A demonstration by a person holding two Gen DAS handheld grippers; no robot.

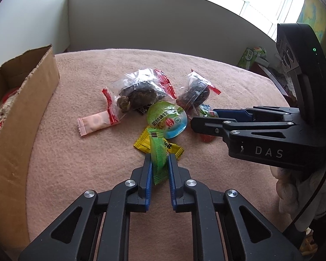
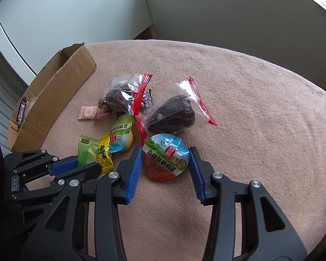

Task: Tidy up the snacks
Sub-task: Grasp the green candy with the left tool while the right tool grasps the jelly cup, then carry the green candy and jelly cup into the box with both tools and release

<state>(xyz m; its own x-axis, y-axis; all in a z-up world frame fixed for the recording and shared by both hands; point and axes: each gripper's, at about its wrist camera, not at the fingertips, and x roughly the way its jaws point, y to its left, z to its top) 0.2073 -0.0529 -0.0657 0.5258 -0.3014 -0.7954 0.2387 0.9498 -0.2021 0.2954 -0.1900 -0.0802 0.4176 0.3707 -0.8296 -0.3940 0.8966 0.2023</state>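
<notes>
Green crinkly candy wrapper (image 1: 158,161), low centre of the left view, sits pinched in the left gripper (image 1: 159,163); thin film may slip out. Right view, lower centre: right gripper (image 2: 165,159) clamps the red sealed cup (image 2: 165,159), whose sloped sides may squirt free short of the cardboard box (image 2: 54,100), upper left.

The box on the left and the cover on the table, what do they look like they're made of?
The box looks like plain brown corrugated cardboard, matte: its top edges are torn and ragged, and fluting shows along the rim. The table cover looks like a soft pink fleece or felt-like cloth, with a fuzzy, dull nap and no shine; the exact fibre is unclear.
</notes>
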